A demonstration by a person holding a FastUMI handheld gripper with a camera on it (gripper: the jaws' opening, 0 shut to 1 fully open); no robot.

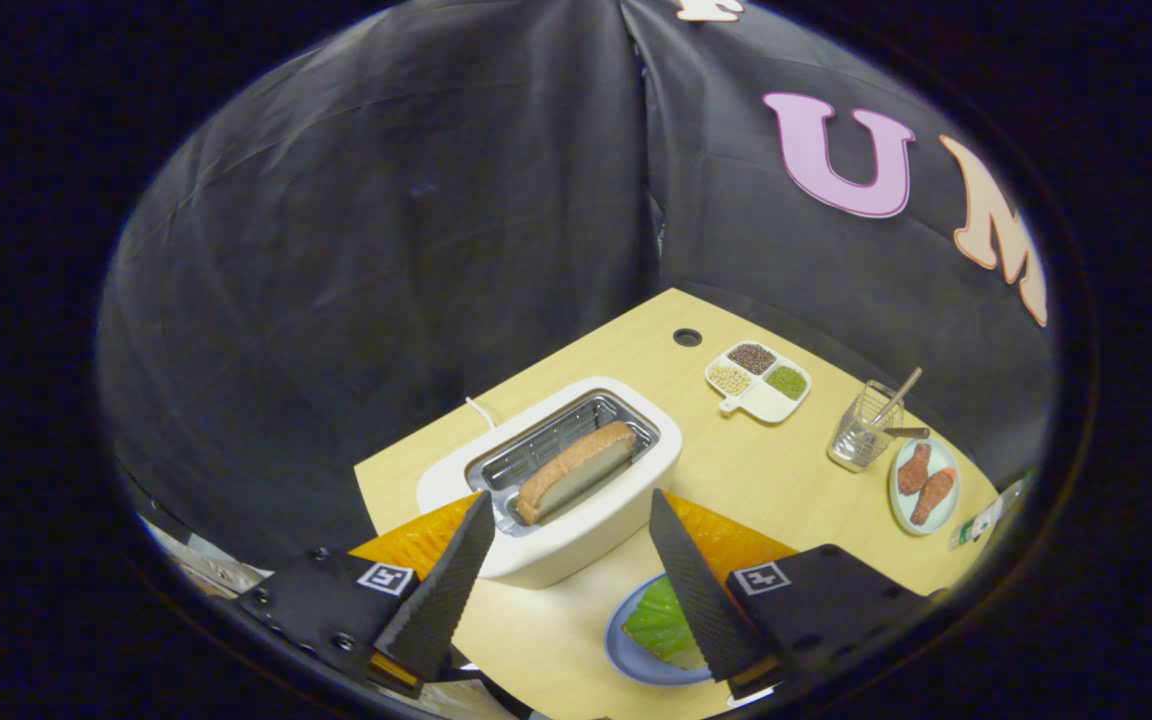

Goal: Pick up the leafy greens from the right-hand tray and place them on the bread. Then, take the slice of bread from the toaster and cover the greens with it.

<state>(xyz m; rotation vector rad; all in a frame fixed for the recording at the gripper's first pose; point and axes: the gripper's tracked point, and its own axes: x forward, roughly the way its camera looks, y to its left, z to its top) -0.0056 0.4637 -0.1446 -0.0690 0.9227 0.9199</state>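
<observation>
The gripper (572,522) is held wide open and empty above the pale wooden table (736,470). A tan bread slice (576,468) stands in the white toaster (576,530) just ahead; green leaves (658,622) lie on a blue plate (626,650) near the table's front edge.

Two long tapered fingers (446,585) rising from the gripper (569,515), each narrowing to a blunt tip, spread wide apart with nothing pressed between. Fine ribbed, cross-hatched texture over the inner faces. Behind each finger a flat matte black carriage block (321,600), corners rounded, small dark screws dotted along the edges. On top of each block a square white-bordered fiducial marker (386,577), a second one on the other side (762,577). Glossy orange housing (416,540) peeking out behind the blocks, softly ridged
</observation>
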